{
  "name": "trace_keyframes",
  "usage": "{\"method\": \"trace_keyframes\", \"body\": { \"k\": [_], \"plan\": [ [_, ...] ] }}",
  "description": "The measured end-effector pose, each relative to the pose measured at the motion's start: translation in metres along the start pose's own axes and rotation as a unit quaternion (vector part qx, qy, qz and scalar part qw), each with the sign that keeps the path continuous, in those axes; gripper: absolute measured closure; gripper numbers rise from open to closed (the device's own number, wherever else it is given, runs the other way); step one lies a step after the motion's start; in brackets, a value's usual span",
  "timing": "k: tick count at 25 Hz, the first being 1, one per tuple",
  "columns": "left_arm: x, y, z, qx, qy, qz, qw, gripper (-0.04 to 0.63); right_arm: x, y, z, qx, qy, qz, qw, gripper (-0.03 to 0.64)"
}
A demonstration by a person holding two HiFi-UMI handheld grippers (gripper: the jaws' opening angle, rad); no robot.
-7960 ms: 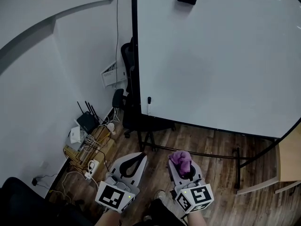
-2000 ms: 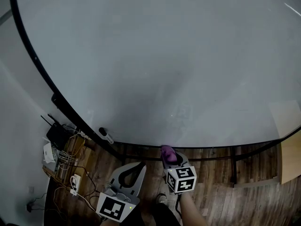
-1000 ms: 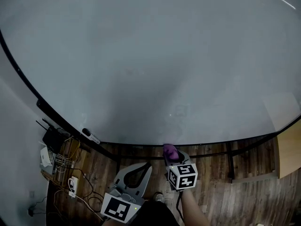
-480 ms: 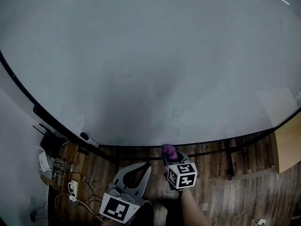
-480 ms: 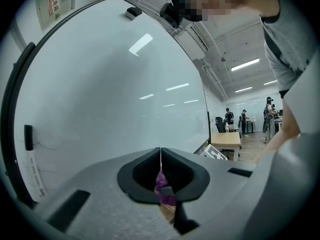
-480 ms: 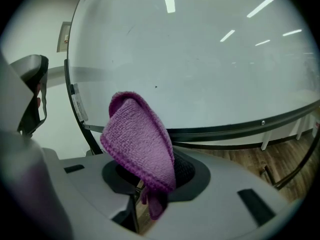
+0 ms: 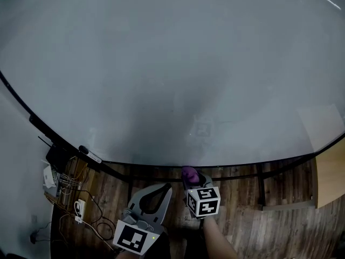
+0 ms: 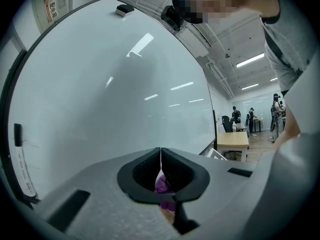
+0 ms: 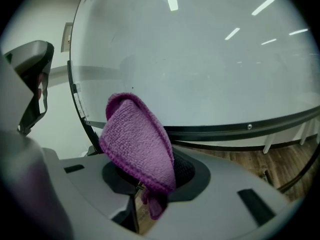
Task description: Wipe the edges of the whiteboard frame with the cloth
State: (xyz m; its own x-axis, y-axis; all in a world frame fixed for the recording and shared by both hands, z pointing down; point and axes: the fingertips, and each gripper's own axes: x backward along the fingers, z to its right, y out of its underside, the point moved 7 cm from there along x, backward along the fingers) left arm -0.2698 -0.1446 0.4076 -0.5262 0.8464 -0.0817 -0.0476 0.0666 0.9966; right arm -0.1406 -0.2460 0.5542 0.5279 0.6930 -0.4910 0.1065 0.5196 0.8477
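The whiteboard fills most of the head view, with its black frame curving along the bottom. My right gripper is shut on a purple cloth, whose tip sits just below the lower frame edge; whether they touch cannot be told. In the right gripper view the folded cloth stands up from the right gripper, and the lower frame rail runs behind it. My left gripper hangs beside it, lower left, shut and empty. Its jaws meet in a thin line in the left gripper view.
A marker lies on the board's ledge at the lower left. Below it on the wooden floor are a router and a tangle of cables. A light wooden desk stands at the right. The board's stand legs reach down to the floor.
Since eight seconds ago I have come close to the board, and the right gripper has carried the cloth up to the lower frame edge. Over the last half second it shifted slightly left.
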Motion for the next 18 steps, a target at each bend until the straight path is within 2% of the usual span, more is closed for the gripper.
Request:
{"method": "trace_keyframes", "body": {
  "k": [6, 18],
  "plan": [
    [-0.02, 0.002, 0.025, -0.003, -0.009, -0.008, 0.9999, 0.575, 0.01, 0.004, 0.032, 0.013, 0.001, -0.007, 1.0, 0.502],
    [-0.065, 0.002, 0.068, -0.004, -0.008, -0.013, 0.9999, 0.575, 0.03, 0.009, 0.096, 0.005, 0.008, -0.013, 1.0, 0.502]
  ]
}}
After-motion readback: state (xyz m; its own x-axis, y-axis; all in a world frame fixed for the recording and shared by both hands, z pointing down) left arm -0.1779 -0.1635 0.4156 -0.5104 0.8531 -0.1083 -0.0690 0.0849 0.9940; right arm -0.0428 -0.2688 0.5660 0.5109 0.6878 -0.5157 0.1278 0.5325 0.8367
